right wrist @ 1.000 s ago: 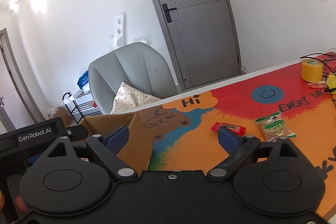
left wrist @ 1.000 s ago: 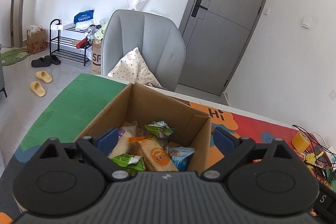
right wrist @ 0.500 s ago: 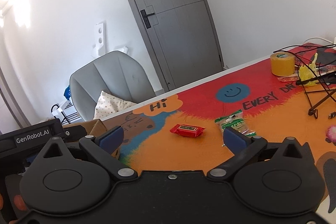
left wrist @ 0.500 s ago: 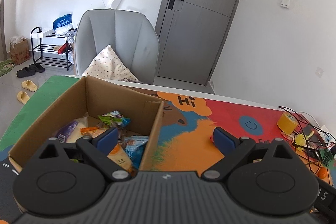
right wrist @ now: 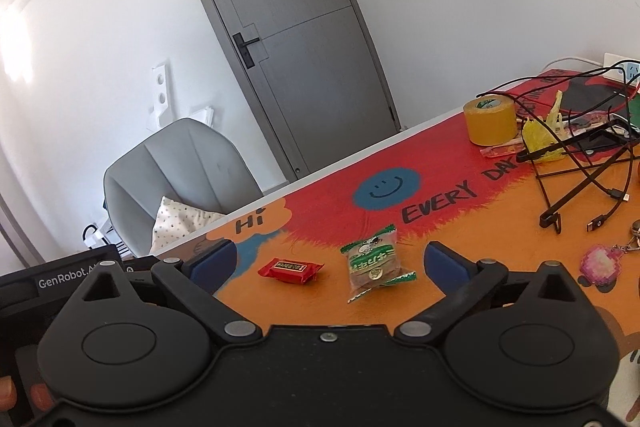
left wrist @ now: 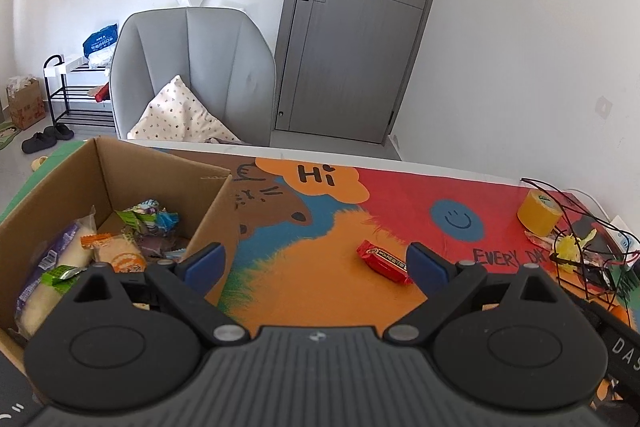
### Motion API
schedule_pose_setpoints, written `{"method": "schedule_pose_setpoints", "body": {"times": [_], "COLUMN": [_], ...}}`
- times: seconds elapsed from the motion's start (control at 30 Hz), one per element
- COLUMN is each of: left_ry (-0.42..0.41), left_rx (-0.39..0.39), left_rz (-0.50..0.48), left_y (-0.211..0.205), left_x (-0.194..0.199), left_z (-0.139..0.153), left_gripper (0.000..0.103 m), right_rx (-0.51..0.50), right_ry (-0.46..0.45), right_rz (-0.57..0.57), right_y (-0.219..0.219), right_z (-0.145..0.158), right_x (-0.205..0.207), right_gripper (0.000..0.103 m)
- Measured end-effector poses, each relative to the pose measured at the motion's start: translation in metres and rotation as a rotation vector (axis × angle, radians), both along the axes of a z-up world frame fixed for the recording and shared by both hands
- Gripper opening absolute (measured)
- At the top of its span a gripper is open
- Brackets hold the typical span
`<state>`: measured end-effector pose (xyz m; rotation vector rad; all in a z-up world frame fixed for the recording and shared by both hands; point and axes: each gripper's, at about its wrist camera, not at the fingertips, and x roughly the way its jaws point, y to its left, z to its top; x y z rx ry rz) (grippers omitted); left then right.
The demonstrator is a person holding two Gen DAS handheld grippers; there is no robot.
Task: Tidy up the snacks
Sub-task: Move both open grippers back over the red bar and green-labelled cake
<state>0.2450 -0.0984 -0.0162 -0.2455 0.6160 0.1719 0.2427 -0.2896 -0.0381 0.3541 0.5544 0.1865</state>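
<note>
A cardboard box [left wrist: 208,203] stands at the left of the colourful table mat and holds several wrapped snacks [left wrist: 120,255]. A red snack packet [left wrist: 383,261] lies on the orange part of the mat; it also shows in the right wrist view [right wrist: 291,269]. A green-and-brown snack packet [right wrist: 374,261] lies beside it to the right. My left gripper [left wrist: 316,265] is open and empty above the mat, just right of the box. My right gripper [right wrist: 330,265] is open and empty, with both loose packets between its fingers in view.
A yellow tape roll [right wrist: 490,121], tangled black cables [right wrist: 576,167], a yellow wrapper [right wrist: 542,143] and a pink keychain [right wrist: 600,265] crowd the right of the table. A grey chair [left wrist: 192,75] with a pillow stands behind the table, beside a grey door [left wrist: 360,27].
Both grippers have swung right, away from the box and over the orange mat. The red packet and the green packet have come into view between the fingers. Both stay open.
</note>
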Motion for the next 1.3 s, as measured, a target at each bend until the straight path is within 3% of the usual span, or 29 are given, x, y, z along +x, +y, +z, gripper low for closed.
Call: {"method": "schedule_pose_setpoints", "body": {"times": [0.5, 0.83, 1.3], "left_ry": [0.056, 0.115, 0.17], "left_rx": [0.026, 0.027, 0.044], "left_rz": [-0.012, 0.002, -0.001], "left_y": [-0.03, -0.038, -0.048], "left_x": [0.044, 0.078, 0.115], "left_z": [-0.013, -0.039, -0.073], "left_gripper": [0.096, 0.094, 0.094], "right_rx": [-0.024, -0.027, -0.057], "right_ry": [0.023, 0.091, 0.167], "right_rz": [0.018, 0.009, 0.022], "right_y": [-0.017, -0.02, -0.014], "right_z": [-0.004, -0.037, -0.066], "right_x": [0.042, 0.064, 0.079], "right_gripper": [0.097, 0.088, 0.087]}}
